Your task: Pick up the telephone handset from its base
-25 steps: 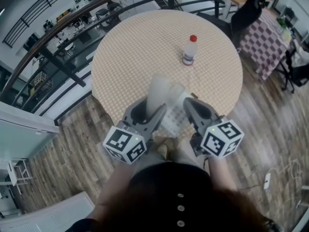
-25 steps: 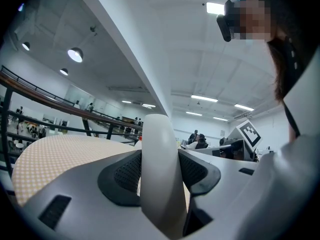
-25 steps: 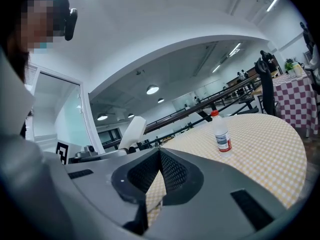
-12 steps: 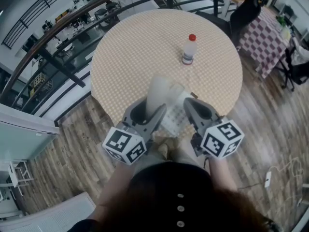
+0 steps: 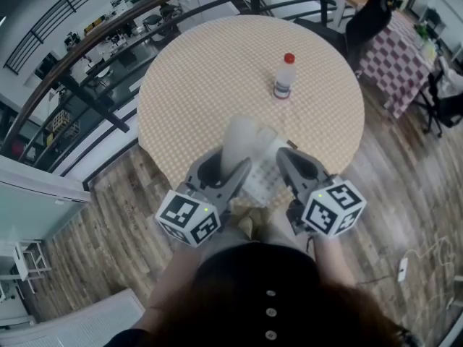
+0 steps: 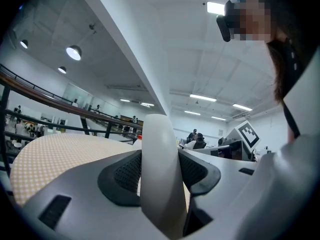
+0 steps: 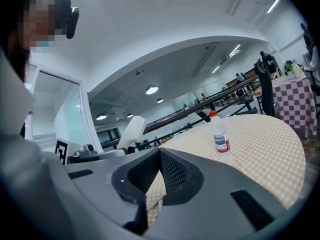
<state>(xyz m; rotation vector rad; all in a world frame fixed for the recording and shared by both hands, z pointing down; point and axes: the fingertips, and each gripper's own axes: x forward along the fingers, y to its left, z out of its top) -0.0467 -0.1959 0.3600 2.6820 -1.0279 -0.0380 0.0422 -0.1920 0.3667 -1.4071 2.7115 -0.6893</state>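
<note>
Handset (image 5: 240, 139) clamped in left hand-held gripper (image 6: 160, 159) nr table (image 5: 163, 157) edge; right hand-held gripper (image 7: 159, 151) closed, empty.

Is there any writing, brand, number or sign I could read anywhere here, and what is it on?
No text here can be read.
Bottle label: there is print, but it is too small to read.
Phone base: the keys are too blurred to make out digits.
Left cube, right cube: black-and-white square patterns only, no words.
</note>
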